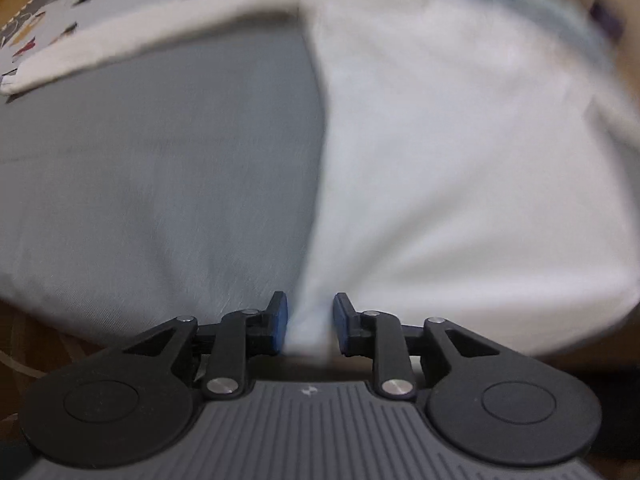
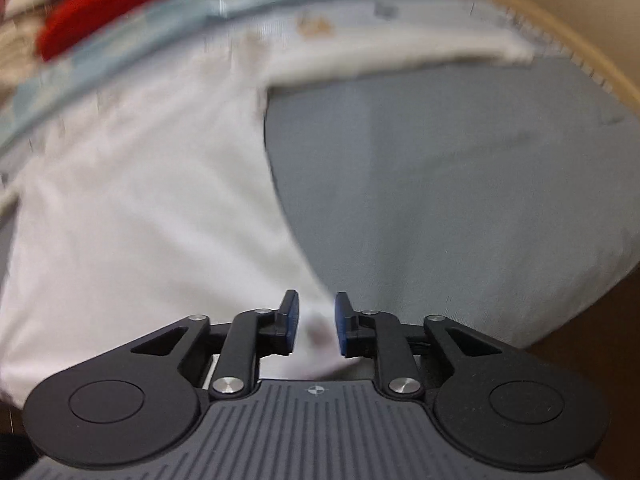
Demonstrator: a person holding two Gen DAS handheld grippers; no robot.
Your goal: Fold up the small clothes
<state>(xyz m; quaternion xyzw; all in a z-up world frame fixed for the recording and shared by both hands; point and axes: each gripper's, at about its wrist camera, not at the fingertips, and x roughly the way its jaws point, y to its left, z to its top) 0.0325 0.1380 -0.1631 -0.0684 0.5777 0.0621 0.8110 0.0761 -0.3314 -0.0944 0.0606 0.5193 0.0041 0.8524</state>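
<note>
White garment (image 1: 460, 168) bears no readable writing.

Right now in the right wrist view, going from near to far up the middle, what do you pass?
Right hand-held gripper with its jaws apart around the garment's near edge → white garment → its sleeve stretching right → pale blue patterned cloth. The red item lies far left, off that line.
</note>
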